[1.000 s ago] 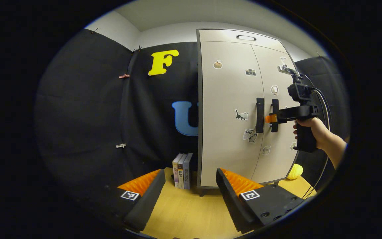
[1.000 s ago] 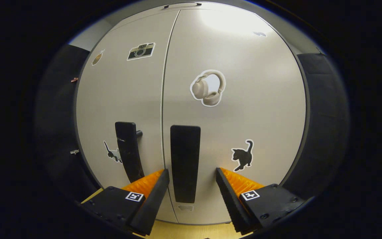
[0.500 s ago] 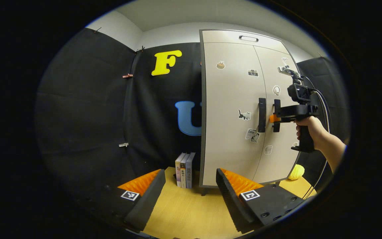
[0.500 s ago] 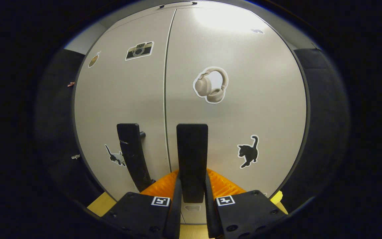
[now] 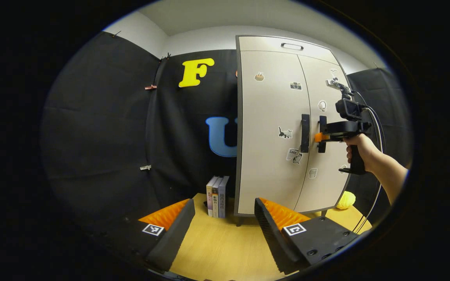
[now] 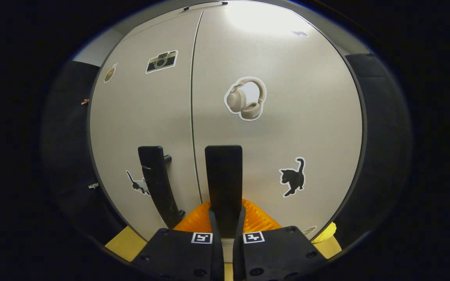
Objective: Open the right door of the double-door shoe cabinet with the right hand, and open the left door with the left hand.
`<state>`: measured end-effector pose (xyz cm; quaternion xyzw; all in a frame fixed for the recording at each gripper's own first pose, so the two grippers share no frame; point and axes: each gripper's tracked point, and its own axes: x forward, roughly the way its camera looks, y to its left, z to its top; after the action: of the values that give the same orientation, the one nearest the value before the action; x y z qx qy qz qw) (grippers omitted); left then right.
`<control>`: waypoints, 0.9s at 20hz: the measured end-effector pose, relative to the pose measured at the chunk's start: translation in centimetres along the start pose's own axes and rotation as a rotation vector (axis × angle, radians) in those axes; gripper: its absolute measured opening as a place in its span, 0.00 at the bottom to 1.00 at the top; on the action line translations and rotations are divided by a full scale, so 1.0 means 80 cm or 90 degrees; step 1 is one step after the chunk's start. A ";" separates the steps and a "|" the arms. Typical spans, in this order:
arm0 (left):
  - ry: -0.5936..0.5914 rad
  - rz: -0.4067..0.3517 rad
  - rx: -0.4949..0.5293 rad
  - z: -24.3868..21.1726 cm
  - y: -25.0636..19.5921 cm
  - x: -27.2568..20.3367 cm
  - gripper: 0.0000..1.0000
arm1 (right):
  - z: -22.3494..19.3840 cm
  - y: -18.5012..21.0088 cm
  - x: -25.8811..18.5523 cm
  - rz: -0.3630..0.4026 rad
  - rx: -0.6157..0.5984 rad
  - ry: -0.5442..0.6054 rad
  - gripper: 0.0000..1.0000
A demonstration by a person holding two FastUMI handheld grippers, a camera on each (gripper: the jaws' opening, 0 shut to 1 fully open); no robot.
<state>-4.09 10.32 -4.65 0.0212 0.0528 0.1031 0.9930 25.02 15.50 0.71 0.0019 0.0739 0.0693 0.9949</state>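
Observation:
The pale grey shoe cabinet [image 5: 272, 164] stands on a wooden floor, both doors shut, with several stickers on them. In the right gripper view the right door's black handle [image 6: 223, 175] runs down between my right gripper's [image 6: 225, 218] fingers, which are shut on it. The left door's black handle [image 6: 155, 183] stands just to its left. In the left gripper view the right gripper [image 5: 319, 137], held by a hand [image 5: 359, 150], clamps the right handle [image 5: 321, 134] beside the left handle [image 5: 305, 132]. My left gripper [image 5: 225, 212] is open, well back from the cabinet, holding nothing.
Three books [image 5: 217, 196] stand upright on the wooden floor [image 5: 217, 246] against the cabinet's left side. A yellow object [image 5: 346, 201] lies on the floor at the cabinet's right foot. A cable [image 5: 375, 195] hangs from the right gripper.
The right gripper went from open around the right door handle to shut on it. The left gripper view shifted slightly; the doors have stayed shut.

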 end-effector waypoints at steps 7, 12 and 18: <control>-0.009 -0.006 0.007 0.001 0.005 -0.027 0.95 | -0.002 -0.005 -0.028 -0.011 0.015 -0.007 0.13; 0.000 -0.044 -0.006 -0.007 0.004 -0.040 0.95 | -0.005 -0.022 -0.071 -0.040 0.021 -0.016 0.13; 0.001 -0.071 -0.004 -0.004 -0.007 -0.049 0.95 | -0.007 -0.040 -0.109 -0.039 0.016 -0.011 0.13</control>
<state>-7.84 9.00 -4.60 0.0152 0.0547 0.0480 0.9972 16.80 11.12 1.37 0.0126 0.0659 0.0376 0.9970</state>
